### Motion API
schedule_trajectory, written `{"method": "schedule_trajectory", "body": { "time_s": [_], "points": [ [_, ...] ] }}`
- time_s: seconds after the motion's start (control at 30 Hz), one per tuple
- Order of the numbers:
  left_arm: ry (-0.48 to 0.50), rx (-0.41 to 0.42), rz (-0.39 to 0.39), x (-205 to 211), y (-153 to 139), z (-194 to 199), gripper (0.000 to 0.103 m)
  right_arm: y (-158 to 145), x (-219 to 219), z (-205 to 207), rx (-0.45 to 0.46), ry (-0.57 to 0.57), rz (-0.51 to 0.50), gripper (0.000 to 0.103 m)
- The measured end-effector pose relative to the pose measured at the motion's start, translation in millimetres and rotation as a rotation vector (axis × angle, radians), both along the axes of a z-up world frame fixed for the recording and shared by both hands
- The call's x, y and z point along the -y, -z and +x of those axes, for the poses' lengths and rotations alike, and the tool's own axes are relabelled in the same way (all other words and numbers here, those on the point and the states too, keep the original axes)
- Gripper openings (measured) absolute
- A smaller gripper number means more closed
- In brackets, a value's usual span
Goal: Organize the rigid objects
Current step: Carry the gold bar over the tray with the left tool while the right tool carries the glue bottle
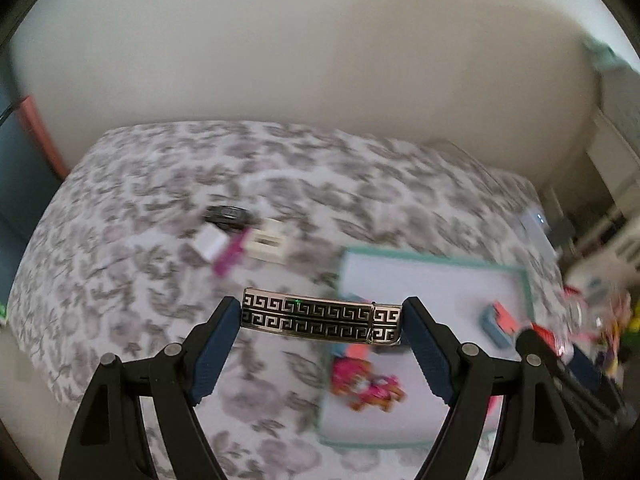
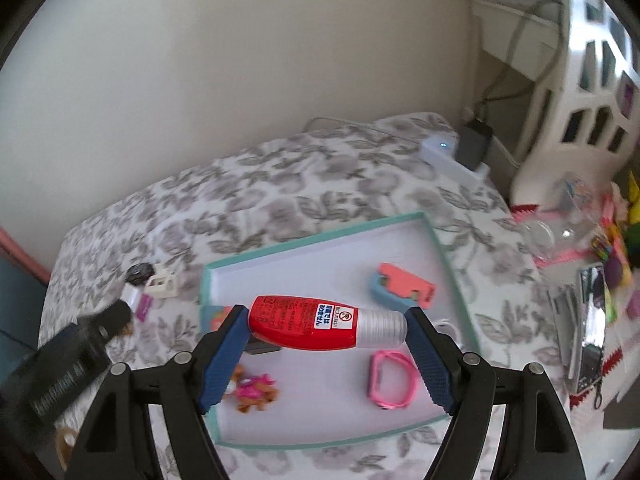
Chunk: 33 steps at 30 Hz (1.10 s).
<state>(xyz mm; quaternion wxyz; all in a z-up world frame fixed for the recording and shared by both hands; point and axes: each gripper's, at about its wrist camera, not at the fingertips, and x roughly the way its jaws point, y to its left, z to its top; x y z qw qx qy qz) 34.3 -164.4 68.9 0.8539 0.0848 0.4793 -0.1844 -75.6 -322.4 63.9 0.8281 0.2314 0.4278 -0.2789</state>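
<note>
My left gripper (image 1: 320, 320) is shut on a silver bar with a black Greek-key pattern (image 1: 320, 316), held crosswise above the flowered bedspread (image 1: 160, 200), just left of the teal-rimmed tray (image 1: 436, 262). My right gripper (image 2: 326, 326) is shut on a red bottle with a silver cap (image 2: 320, 326), held sideways over the tray (image 2: 316, 240). In the tray lie a pink toy figure (image 2: 254, 392), a pink band (image 2: 392, 378) and a blue-and-coral piece (image 2: 402, 286). The left gripper's body (image 2: 72, 360) shows at the left of the right wrist view.
A black item (image 1: 226, 214), a white block (image 1: 210, 244), a magenta piece (image 1: 232, 258) and a cream frame (image 1: 266, 242) lie loose on the bed, left of the tray. A white device (image 2: 448, 156) sits at the bed's far corner. Clutter and a white plastic basket (image 2: 580, 92) crowd the right side.
</note>
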Motion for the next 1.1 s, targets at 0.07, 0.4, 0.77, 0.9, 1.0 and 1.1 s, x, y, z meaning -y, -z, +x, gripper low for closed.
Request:
{"method": "schedule_trajectory", "body": {
  "time_s": [0.07, 0.4, 0.77, 0.9, 1.0, 1.1],
  "points": [
    [0.042, 0.004, 0.030, 17, 4, -11, 0.083, 5, 9, -4, -0.016, 0.023, 0.012, 0.081],
    [0.099, -0.021, 0.123, 50, 33, -25, 0.083, 33, 38, -15, -0.102, 0.074, 0.056, 0.081],
    [0.087, -0.114, 0.154, 55, 60, -21, 0.083, 59, 46, -10, -0.167, 0.067, 0.094, 0.081],
    [0.082, -0.156, 0.150, 54, 68, -19, 0.083, 62, 46, -9, -0.191, 0.068, 0.078, 0.086],
    [0.069, -0.179, 0.143, 51, 72, -17, 0.087, 62, 48, -10, -0.192, 0.078, 0.077, 0.089],
    [0.065, -0.184, 0.132, 50, 72, -16, 0.087, 60, 50, -11, -0.178, 0.087, 0.085, 0.093]
  ]
}}
